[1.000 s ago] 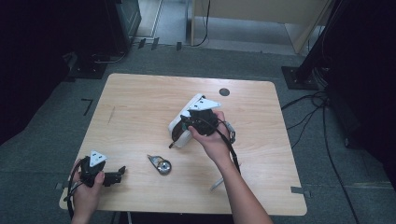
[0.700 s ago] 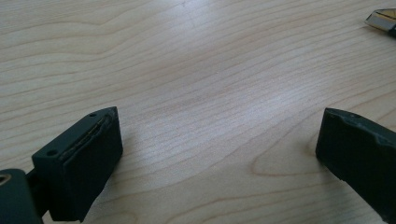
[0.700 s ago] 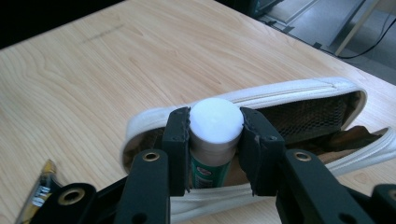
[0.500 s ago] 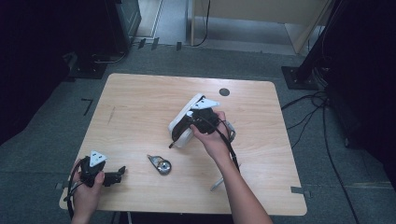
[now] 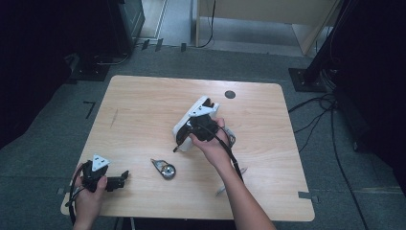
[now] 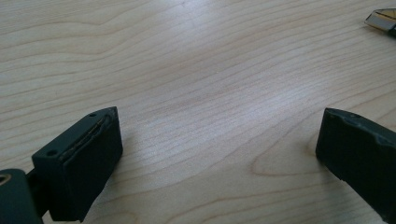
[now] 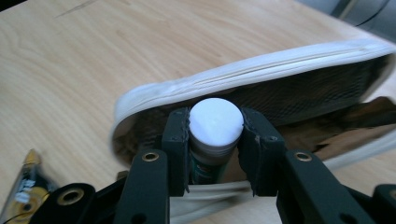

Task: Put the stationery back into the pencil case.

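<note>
On the wooden table (image 5: 143, 100), near its middle, we see a white zippered pouch (image 7: 243, 77) lying open, its lid raised and its dark mesh-lined inside facing our right gripper (image 7: 215, 135). That gripper is clamped on a small tube with a white cap (image 7: 216, 120), one black pad on each side of it, and holds it right at the pouch's mouth; we cannot tell whether the tube's lower end touches the lining. In the high view the right gripper (image 5: 198, 128) sits over the pouch (image 5: 184, 125). Toward the table's near left corner our left gripper (image 5: 125, 176) rests low with its jaws spread wide and only bare wood between them. Between the two grippers lies a small metal tool with a round end (image 5: 163, 169), well apart from the pouch.
</note>
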A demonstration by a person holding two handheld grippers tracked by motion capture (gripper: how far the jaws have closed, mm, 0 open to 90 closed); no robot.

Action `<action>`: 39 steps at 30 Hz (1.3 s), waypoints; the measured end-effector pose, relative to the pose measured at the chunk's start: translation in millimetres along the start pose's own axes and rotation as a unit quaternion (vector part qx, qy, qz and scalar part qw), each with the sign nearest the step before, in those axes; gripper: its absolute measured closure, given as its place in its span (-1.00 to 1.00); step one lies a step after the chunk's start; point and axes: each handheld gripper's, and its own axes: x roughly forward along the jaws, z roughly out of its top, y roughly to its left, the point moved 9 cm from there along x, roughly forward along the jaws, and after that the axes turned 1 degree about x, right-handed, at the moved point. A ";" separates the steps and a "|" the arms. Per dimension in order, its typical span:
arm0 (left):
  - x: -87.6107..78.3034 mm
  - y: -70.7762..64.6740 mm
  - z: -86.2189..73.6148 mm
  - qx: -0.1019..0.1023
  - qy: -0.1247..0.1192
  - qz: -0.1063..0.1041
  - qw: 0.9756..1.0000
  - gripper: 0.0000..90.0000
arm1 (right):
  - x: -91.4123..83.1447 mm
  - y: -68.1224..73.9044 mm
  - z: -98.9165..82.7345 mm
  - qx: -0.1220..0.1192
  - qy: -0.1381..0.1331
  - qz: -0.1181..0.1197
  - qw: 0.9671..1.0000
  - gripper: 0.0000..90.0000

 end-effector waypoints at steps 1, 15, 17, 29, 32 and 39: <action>0.0 0.0 0.0 0.000 0.000 0.000 1.000 -0.98 | 1.1 2.0 -1.3 0.001 0.000 0.006 1.000 0.44; 0.0 -0.2 0.0 0.000 0.000 0.000 1.000 -0.98 | 7.4 1.4 -10.8 -0.006 0.031 0.017 0.999 0.31; 0.0 -0.1 0.0 0.001 0.000 0.000 1.000 -0.98 | 5.4 0.3 -10.9 -0.006 0.030 0.013 0.999 0.31; 0.0 -0.3 0.0 0.000 0.000 -0.001 1.000 -0.98 | -5.7 -11.8 -4.9 -0.016 0.009 -0.010 1.000 0.46; 0.0 -0.3 0.0 0.000 0.000 -0.001 1.000 -0.98 | -4.9 -14.6 -4.5 -0.017 0.007 -0.011 1.000 0.49; 0.0 -0.6 0.1 0.001 0.000 -0.002 1.000 -0.98 | -4.3 -21.0 -1.2 -0.008 -0.006 -0.020 1.000 0.59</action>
